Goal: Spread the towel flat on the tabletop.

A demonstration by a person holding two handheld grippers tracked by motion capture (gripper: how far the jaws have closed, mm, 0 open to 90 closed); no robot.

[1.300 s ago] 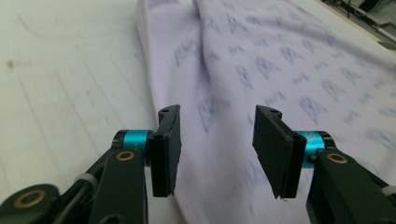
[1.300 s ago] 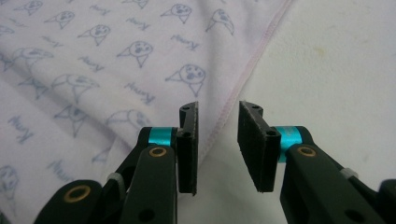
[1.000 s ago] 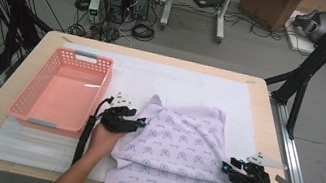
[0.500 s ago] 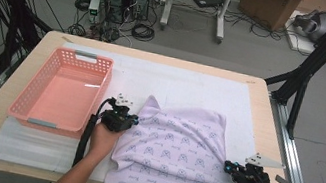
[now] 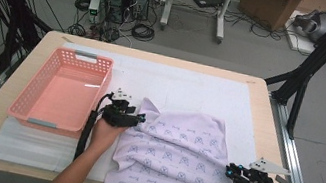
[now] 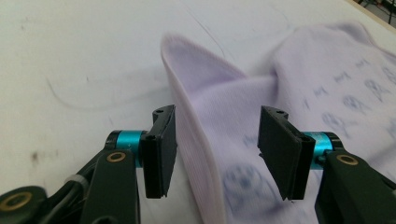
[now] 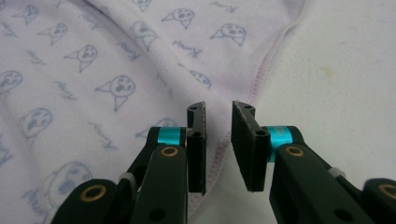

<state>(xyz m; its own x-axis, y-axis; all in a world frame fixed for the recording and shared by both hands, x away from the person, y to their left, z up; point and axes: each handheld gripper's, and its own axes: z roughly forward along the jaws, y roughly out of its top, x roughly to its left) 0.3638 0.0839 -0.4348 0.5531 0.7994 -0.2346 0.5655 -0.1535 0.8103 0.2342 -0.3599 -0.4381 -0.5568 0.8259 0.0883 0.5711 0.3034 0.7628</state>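
On the white mat, at five o'clock from the pink basket (image 5: pixel 60 92), lies the printed garment (image 5: pixel 173 164), still rumpled. Both the left gripper (image 6: pixel 217 149) and right gripper (image 7: pixel 218 144) have just reopened, jaws apart, straddling its edges unclamped; folding remains.

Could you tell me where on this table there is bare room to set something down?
The white mat is bare beyond the lilac printed garment, from the pink basket across to the table's right edge. The basket's floor is free too. A narrow strip lies in front of the basket. The near middle is crowded: garment, left gripper, right gripper.
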